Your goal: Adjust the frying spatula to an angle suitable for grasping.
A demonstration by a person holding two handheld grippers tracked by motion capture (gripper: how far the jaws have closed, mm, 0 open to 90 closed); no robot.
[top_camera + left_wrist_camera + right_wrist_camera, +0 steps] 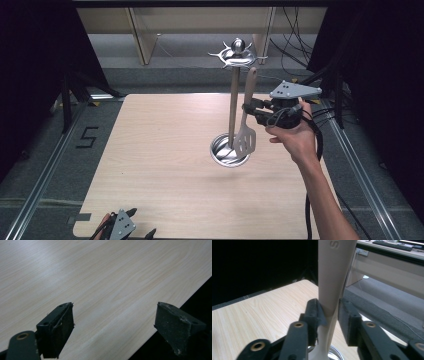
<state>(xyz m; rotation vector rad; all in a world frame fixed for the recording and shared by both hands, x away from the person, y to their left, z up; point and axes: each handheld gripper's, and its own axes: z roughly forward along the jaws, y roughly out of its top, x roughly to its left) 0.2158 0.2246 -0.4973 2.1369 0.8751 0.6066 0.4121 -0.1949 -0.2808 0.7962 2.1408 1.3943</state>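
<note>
Spatula hanging on rack, right gripper around its handle
Right gripper point(329, 315) jaws sit slightly apart around the wooden spatula point(246, 125) handle, left pad touching, right pad clear; spatula hangs from the metal utensil rack point(233, 100) mid-desk point(165, 165). Left gripper point(113, 327) wide open, empty, at near desk edge

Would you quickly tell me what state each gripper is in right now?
Left gripper: open, empty.
Right gripper: open around the spatula handle, a gap on one side.
</note>
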